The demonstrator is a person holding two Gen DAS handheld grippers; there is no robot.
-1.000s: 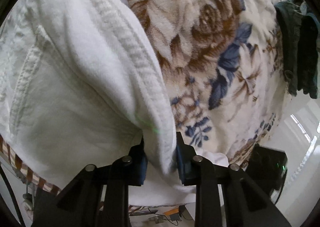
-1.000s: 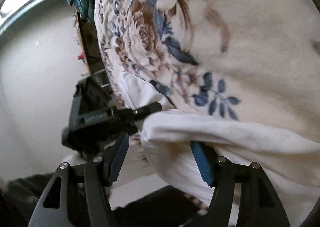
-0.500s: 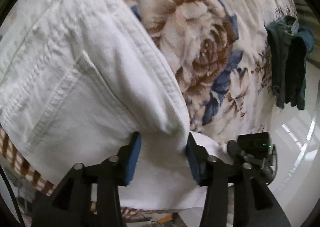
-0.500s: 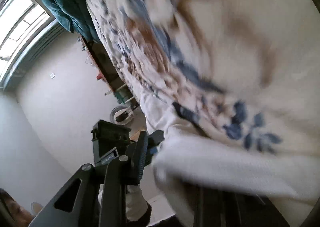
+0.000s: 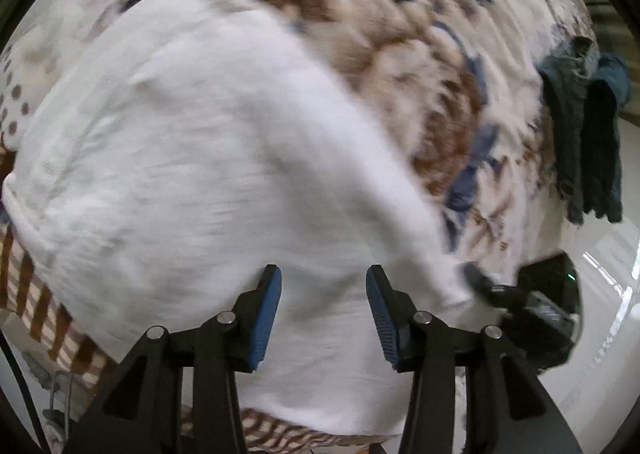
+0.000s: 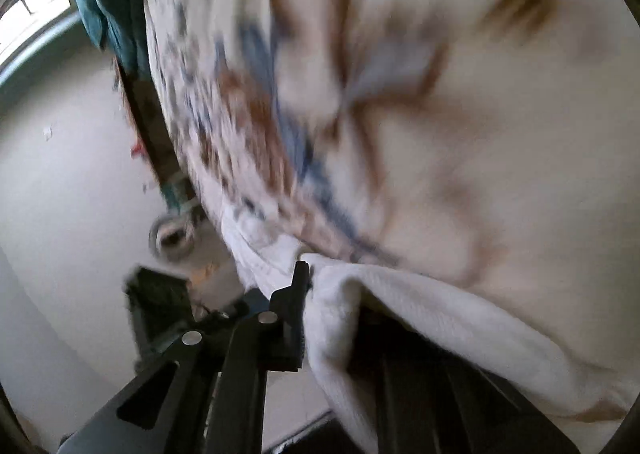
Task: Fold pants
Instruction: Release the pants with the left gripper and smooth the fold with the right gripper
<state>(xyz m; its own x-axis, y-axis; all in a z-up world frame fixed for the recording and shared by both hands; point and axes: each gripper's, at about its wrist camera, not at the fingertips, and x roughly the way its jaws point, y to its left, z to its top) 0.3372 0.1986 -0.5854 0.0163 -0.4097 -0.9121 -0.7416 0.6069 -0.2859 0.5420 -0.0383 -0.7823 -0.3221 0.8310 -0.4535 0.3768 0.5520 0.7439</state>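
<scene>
White pants (image 5: 208, 174) lie folded on a floral blanket (image 5: 400, 34). In the left wrist view my left gripper (image 5: 324, 294) is open just above them. Its blue pads (image 5: 268, 314) stand apart, and the cloth lies flat beyond them without being pinched. My right gripper (image 5: 500, 290) shows at the right, on the pants' corner. In the right wrist view the right gripper (image 6: 328, 286) has its jaws closing on the pants' thick edge (image 6: 400, 306). One finger (image 6: 296, 294) presses the fold, while the cloth drapes over the other and hides it. Both views are blurred.
Dark blue-green garments (image 5: 580, 134) hang over the far edge of the bed, also seen in the right wrist view (image 6: 108, 6). A brown-striped sheet (image 5: 36, 294) shows under the blanket at the near edge. Pale floor (image 6: 60, 214) lies beside the bed.
My left gripper let go of the pants' fold, opened and drew back a little. My right gripper went from wide open around the pants' edge to closed on it.
</scene>
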